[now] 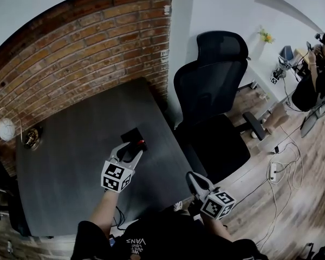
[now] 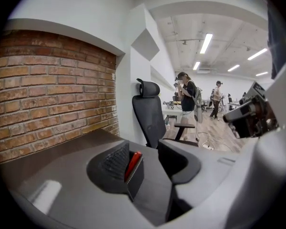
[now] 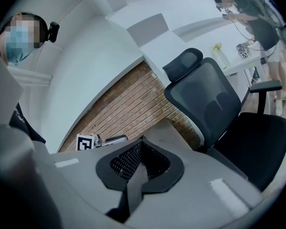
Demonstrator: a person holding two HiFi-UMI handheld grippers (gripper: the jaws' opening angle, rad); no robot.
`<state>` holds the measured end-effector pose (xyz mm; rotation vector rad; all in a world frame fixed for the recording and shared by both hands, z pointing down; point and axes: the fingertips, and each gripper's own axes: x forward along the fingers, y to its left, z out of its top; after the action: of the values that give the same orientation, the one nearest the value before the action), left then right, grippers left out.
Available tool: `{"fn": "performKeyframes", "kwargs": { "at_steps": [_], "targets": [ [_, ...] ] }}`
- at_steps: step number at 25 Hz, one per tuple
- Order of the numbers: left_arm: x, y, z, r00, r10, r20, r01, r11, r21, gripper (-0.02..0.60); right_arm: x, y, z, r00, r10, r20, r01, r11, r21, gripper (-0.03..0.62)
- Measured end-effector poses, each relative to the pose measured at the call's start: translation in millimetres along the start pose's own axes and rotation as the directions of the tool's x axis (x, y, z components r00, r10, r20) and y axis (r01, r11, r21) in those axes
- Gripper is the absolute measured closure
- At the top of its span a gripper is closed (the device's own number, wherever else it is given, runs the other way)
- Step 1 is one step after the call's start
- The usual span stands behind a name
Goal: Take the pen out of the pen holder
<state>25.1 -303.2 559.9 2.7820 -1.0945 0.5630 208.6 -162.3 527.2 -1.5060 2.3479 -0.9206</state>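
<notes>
Low over the dark table [image 1: 65, 161] with the left gripper [image 1: 131, 147], jaws spread wide and closed on nothing. In the gap between them, nearer one pad than the other, the black pen holder [image 2: 136, 178], standing on the table with the red pen [image 2: 133, 162] inside, red end showing above the rim. Off the table's near edge, beside the black office chair [image 1: 214, 91], the right gripper [image 1: 193, 176], jaws pressed together and empty. Behind the table, a brick wall [image 1: 86, 47]
</notes>
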Motion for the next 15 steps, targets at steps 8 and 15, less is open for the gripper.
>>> {"fn": "performKeyframes", "kwargs": {
  "at_steps": [8,15],
  "targets": [
    [28,-2,-18,0.996,0.004,-0.094,-0.001,0.999,0.035,0.368,2,-12,2,1.0,0.024,-0.009,-0.024,1.0,0.017,0.594],
    [54,3,-28,0.978,-0.008,-0.207,0.026,0.996,0.081,0.362,4,-24,3,0.999,0.042,-0.022,-0.041,0.999,0.032,0.594]
  ]
}}
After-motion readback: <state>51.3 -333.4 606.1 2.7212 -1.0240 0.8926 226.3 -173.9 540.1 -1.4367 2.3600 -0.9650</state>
